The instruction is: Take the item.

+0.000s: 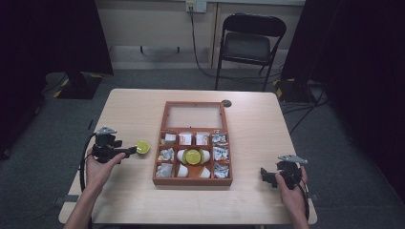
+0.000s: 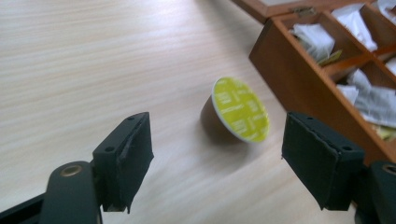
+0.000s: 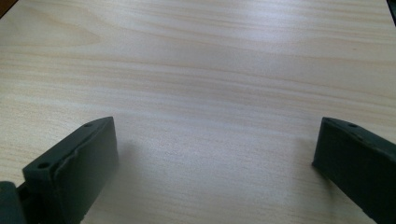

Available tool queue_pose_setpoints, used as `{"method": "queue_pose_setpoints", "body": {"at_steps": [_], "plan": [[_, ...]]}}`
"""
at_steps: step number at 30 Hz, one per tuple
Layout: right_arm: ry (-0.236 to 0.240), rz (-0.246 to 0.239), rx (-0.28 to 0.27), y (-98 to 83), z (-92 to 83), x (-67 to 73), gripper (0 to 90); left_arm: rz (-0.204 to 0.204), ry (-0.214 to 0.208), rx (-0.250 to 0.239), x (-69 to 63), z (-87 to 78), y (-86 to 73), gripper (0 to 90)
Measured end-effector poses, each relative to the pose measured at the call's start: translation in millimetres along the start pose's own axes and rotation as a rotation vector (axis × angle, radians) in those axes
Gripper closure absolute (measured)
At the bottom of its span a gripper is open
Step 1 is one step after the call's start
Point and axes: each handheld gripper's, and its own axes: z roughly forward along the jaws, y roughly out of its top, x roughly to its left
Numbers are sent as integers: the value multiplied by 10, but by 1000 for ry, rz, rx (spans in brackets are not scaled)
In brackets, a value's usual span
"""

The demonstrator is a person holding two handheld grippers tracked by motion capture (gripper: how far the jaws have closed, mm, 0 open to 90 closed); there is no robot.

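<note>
A yellow-lidded coffee capsule (image 1: pixel 143 147) lies tipped on its side on the pale wooden table (image 1: pixel 129 105), just left of the open wooden tea box (image 1: pixel 192 182) and apart from its wall. The left gripper (image 1: pixel 128 151), held in the person's left hand (image 1: pixel 101 168), sits left of the box with its jaws spread and released; in the left gripper view the capsule (image 2: pixel 237 111) lies ahead of the pads, touching neither. A second yellow-lidded capsule (image 1: pixel 193 156) rests in the box's middle compartment among white capsules, with wrapped tea bags (image 1: pixel 219 139) in the compartments along the box's right side. The right gripper (image 1: pixel 265 175) rests well right of the box near the table's front edge, its jaws wide apart over bare wood.
</note>
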Motion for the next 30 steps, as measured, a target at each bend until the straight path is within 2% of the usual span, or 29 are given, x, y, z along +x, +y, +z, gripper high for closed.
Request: {"method": "queue_pose_setpoints", "body": {"at_steps": [2, 6, 7, 9, 14, 17, 18, 19, 20, 22, 23, 24, 25, 26, 28, 29, 30], "plan": [[0, 0, 0, 0, 0, 0, 0, 19, 36, 17, 12, -97, -51, 247], [0, 0, 0, 0, 0, 0, 0, 3, 34, 6, 50, -195, -128, 241], [0, 0, 0, 0, 0, 0, 0, 13, 44, 10, 57, -228, -192, 224], [0, 0, 0, 0, 0, 0, 0, 17, 52, 16, 62, -240, -255, 216], [0, 1, 0, 1, 0, 1, 0, -7, 58, 13, 102, -264, -359, 201], [0, 0, 0, 1, 1, 0, 0, -18, 68, 43, 157, -262, -458, 200], [-1, 1, 0, 1, 0, 1, 0, -24, 75, 45, 182, -258, -508, 200], [0, 0, 0, 1, 0, 0, 0, -12, 89, 57, 201, -233, -554, 203], [0, 0, 0, 1, 0, 0, 0, -12, 89, 57, 201, -233, -554, 204], [0, 0, 0, 0, 0, 1, 0, 10, 145, 84, 219, -139, -648, 215], [0, 1, 0, 0, 0, 1, 0, 43, 167, 80, 224, -106, -685, 222], [0, 1, 0, 0, 0, 1, 0, 43, 167, 80, 224, -106, -685, 182], [0, 0, 0, 0, 0, 0, 0, 37, 169, 51, 245, -94, -711, 165], [0, 0, 0, 0, 0, 0, 0, 37, 169, 51, 245, -94, -711, 179], [0, 1, 0, 0, 0, 1, 0, 35, 193, 8, 259, -74, -750, 181], [0, 0, 0, 0, 0, 1, 0, 37, 192, -19, 265, -54, -778, 138], [0, 1, 0, 0, 0, 1, 0, 33, 194, -21, 263, -52, -778, 117]]}}
